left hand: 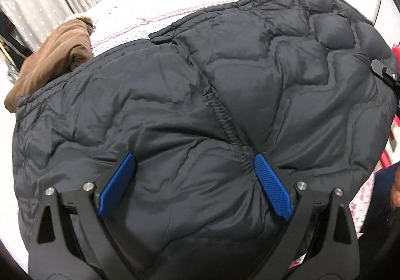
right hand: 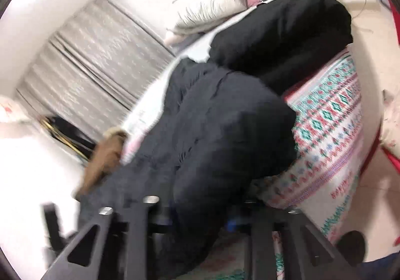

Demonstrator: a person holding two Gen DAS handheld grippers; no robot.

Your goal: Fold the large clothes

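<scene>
A large dark quilted puffer jacket [left hand: 200,95] lies spread over the bed. My left gripper [left hand: 195,162] hovers just over its near part, and its blue fingers [left hand: 272,187] stand wide open with nothing between them. In the blurred right wrist view the same jacket [right hand: 225,145] bulges up between the black arms of my right gripper [right hand: 202,223]. The cloth hides the fingertips, apart from a bit of blue [right hand: 231,225], so I cannot tell the grip. A black part of the right gripper [left hand: 386,75] shows at the right edge of the left wrist view.
A brown coat [left hand: 55,62] lies at the jacket's left end. The bed has a white sheet [left hand: 150,5] and a patterned cover [right hand: 332,135] hanging over its side. A black garment [right hand: 282,37] and a pillow [right hand: 212,2] lie further up. Curtains [right hand: 87,60] hang behind.
</scene>
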